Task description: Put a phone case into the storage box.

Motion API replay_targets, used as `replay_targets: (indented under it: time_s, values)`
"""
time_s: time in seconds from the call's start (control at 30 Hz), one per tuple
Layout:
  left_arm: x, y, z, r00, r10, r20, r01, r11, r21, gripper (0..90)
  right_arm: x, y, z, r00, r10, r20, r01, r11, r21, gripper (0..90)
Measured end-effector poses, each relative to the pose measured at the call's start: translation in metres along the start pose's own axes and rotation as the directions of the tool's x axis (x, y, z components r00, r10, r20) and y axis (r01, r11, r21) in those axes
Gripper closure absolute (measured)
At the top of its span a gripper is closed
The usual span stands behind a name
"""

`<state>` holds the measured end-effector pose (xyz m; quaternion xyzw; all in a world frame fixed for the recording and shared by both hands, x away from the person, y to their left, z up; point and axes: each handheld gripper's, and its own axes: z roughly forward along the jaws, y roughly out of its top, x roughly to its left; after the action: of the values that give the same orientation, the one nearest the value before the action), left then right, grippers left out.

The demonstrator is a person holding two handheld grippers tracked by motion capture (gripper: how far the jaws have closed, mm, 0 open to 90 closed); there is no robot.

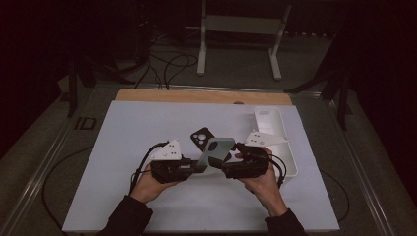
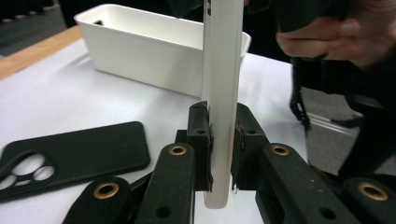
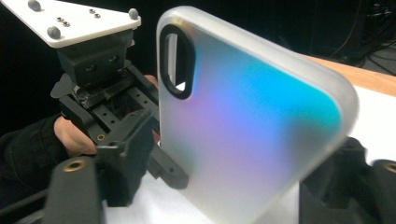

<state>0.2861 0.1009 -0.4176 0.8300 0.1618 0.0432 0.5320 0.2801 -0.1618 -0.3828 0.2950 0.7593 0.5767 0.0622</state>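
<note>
Black phone case (image 1: 200,136) flat on bench (image 1: 123,147), 11 o'clock of the frosted iridescent phone case (image 1: 215,152); white bin (image 1: 290,147) at 2 o'clock. Left tool (image 2: 223,140) pinches it upright, mid-bench; right tool (image 1: 231,164) spread.

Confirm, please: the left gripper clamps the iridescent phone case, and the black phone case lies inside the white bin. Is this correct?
Not quite. The black phone case lies on the table, outside the white bin, as the left gripper view shows. The left gripper does clamp the iridescent phone case.
</note>
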Motion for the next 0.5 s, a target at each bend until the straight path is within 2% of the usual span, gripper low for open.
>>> replay_targets:
  time_s: [0.07,0.1,0.13,0.17,0.2,0.33,0.5]
  values:
    - [0.0006,0.0004,-0.0005,0.9996,-0.008,-0.025,0.008,1.0,-0.004,80.5,0.0,0.0002,-0.0007,0.9999,-0.002,0.01,0.002,1.0,-0.001,20.5]
    - [0.0006,0.0004,-0.0005,0.9996,-0.008,-0.025,0.008,1.0,-0.004,80.5,0.0,0.0002,-0.0007,0.9999,-0.002,0.01,0.002,1.0,-0.001,20.5]
    - [0.0015,0.0009,-0.0002,0.9982,-0.022,-0.055,0.022,0.9998,-0.005,80.5,0.0,0.0004,-0.0013,0.9998,0.004,0.021,-0.004,1.0,-0.003,19.9]
    - [0.0018,0.0009,0.0002,0.9976,-0.029,-0.064,0.028,0.9996,-0.005,80.5,-0.001,0.0007,-0.0023,0.9983,0.014,0.057,-0.012,1.0,-0.023,17.0]
    - [0.0022,0.0008,0.0005,0.9968,-0.034,-0.073,0.033,0.9994,-0.005,80.5,-0.0013,0.0008,-0.0025,0.9973,0.018,0.071,-0.015,0.999,-0.031,16.6]
    - [0.0033,0.0009,0.0021,0.9914,-0.054,-0.119,0.054,0.9985,-0.005,80.5,-0.0012,0.0007,-0.0032,0.9928,0.032,0.115,-0.024,0.997,-0.067,15.0]
    - [0.0037,0.0012,0.003,0.9827,-0.071,-0.171,0.071,0.9975,-0.008,80.5,-0.0023,0.001,-0.0027,0.985,0.087,0.149,-0.072,0.992,-0.108,13.8]
